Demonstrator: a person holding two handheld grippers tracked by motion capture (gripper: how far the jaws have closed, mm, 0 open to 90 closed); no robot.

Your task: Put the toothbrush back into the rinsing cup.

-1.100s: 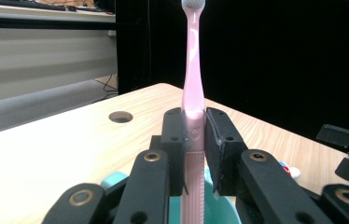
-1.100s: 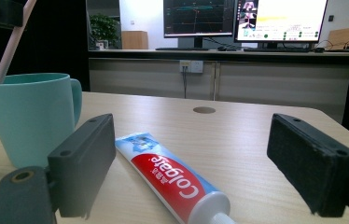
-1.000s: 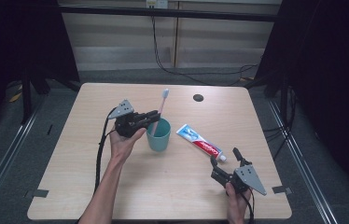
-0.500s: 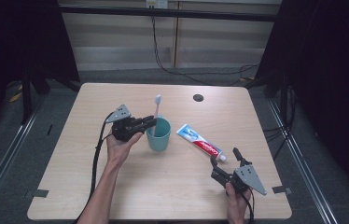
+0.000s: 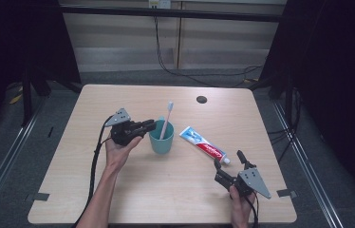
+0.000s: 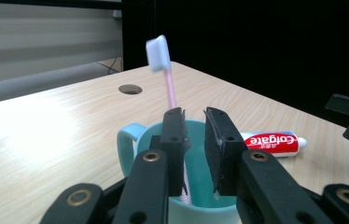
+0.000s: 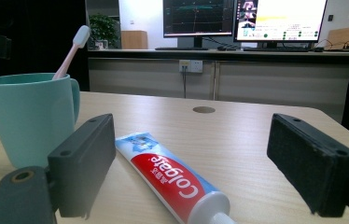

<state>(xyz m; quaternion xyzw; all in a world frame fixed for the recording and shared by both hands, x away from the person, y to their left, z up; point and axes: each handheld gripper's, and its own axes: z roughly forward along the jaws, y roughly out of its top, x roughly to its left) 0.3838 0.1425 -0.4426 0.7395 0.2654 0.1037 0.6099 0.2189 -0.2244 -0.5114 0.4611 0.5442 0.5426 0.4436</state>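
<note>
A teal cup (image 5: 161, 141) stands mid-table with a pink toothbrush (image 5: 167, 118) leaning in it, white head up. My left gripper (image 5: 149, 126) hovers at the cup's left rim. In the left gripper view its jaws (image 6: 193, 116) stand slightly apart with nothing between them; the toothbrush (image 6: 158, 53) rises behind the left jaw, inside the cup (image 6: 130, 140). A red and white toothpaste tube (image 5: 203, 145) lies to the right of the cup. My right gripper (image 5: 228, 159) rests open at the tube's cap end, and the tube (image 7: 168, 175) runs out from between its wide jaws (image 7: 191, 135).
The wooden table (image 5: 166, 199) has a round cable hole (image 5: 201, 99) near its far edge. Cables trail from both grippers toward the near edge. Dark floor and rails surround the table; monitors stand beyond it in the right gripper view.
The left gripper lowered the toothbrush into the cup, let it go and drew back a little to the left. The right gripper stayed put.
</note>
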